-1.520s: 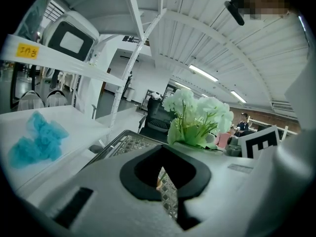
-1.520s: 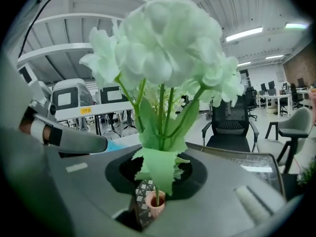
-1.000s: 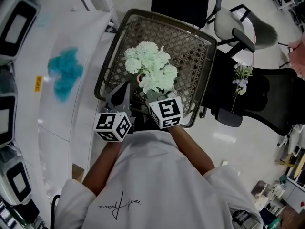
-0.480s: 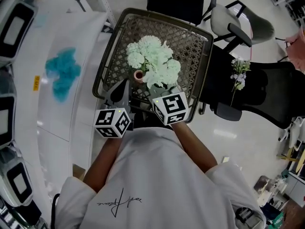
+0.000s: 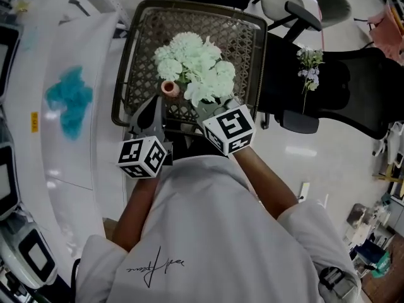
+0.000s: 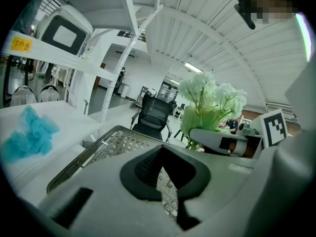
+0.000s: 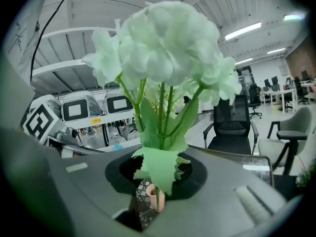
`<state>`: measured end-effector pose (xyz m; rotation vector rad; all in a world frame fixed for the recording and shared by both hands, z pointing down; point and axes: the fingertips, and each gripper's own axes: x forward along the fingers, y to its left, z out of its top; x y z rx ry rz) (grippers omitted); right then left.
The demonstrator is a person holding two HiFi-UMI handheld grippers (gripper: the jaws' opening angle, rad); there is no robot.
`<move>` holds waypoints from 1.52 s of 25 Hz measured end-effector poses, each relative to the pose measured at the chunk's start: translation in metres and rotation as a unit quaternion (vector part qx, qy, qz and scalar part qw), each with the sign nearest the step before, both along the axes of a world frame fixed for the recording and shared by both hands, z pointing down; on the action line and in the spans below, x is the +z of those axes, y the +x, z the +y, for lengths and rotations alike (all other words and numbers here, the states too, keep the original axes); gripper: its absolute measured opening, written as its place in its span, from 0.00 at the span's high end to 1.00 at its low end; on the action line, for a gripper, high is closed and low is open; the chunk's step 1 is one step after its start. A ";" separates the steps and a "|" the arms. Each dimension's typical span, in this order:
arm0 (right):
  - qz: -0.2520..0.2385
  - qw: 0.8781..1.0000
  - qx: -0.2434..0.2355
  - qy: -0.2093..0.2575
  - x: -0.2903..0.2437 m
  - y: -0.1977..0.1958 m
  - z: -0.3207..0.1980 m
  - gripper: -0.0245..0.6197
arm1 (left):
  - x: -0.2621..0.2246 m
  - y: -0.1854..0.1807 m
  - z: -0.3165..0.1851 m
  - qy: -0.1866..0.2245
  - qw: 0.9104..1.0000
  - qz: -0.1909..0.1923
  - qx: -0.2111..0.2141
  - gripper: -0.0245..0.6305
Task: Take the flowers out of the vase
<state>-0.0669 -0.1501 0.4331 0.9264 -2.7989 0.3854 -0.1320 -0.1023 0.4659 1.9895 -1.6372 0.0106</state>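
Over the mesh worktop, fingers of our right gripper clamp the flowers; left gripper fingers sit together, empty. We should lift straight, clear of the vase beneath.

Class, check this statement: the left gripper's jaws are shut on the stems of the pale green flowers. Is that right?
Not quite. It is the right gripper whose jaws are shut on the stems of the pale green flowers, as the right gripper view shows.
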 end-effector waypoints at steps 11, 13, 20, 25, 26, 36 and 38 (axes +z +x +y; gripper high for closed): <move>-0.005 1.000 -0.012 -0.017 -0.001 0.024 0.009 0.83 | 0.001 -0.001 0.004 -0.007 1.000 0.004 0.005 0.96; -0.007 1.000 -0.011 -0.019 -0.002 0.028 0.011 0.84 | 0.001 -0.001 0.005 -0.008 1.000 0.003 0.005 0.96; -0.002 1.000 -0.020 -0.022 0.000 0.041 0.020 0.84 | -0.001 0.007 0.004 -0.007 1.000 0.003 0.013 0.96; -0.005 0.999 -0.021 -0.027 0.000 0.047 0.023 0.84 | -0.003 0.010 0.003 -0.006 1.000 0.003 0.017 0.96; -0.005 0.999 -0.022 -0.026 -0.001 0.048 0.024 0.84 | -0.003 0.011 0.003 -0.004 1.000 0.002 0.018 0.96; -0.001 1.000 -0.006 -0.019 -0.004 0.061 0.040 0.85 | -0.014 0.018 0.004 0.012 1.000 0.000 0.015 0.96; -0.005 1.000 -0.004 -0.022 -0.005 0.064 0.043 0.86 | -0.017 0.017 0.004 0.017 1.000 -0.002 0.009 0.96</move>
